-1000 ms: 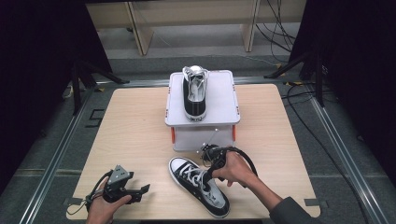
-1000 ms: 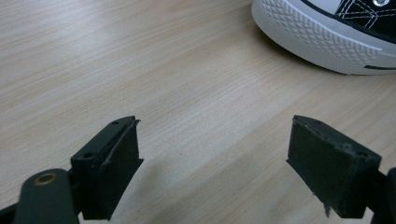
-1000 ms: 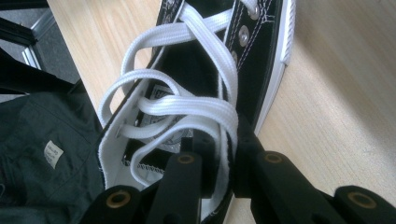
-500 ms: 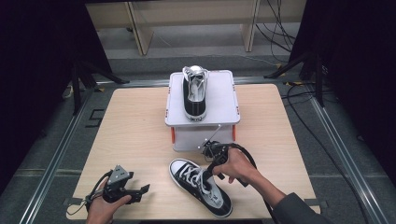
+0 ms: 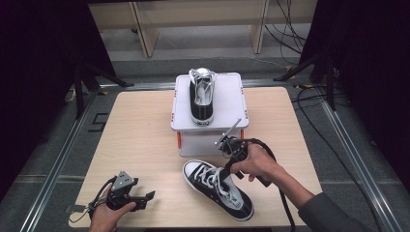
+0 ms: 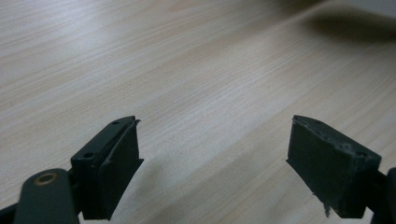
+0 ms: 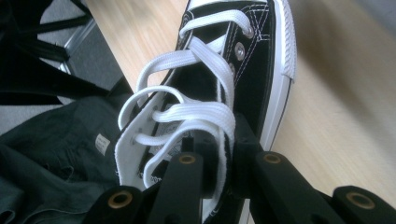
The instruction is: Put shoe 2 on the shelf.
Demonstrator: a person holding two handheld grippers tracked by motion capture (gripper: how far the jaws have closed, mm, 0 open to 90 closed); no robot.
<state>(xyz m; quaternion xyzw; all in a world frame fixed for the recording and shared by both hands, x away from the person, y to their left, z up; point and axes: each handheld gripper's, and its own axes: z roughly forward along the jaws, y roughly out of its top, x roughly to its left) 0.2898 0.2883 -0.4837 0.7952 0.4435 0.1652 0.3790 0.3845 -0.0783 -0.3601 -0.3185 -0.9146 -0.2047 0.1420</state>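
Right gripper closed on the upper edge of the black sneaker, apparently at the laced collar; the shoe lies on the counter before the white box. Second sneaker atop box. Left gripper jaws wide apart, empty.

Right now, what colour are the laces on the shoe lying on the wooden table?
White laces on the black canvas sneaker, clearest in the right gripper view.

Table is evenly lit from overhead with soft shadows, surroundings pretty dark; both gripper views blur toward their far edges.
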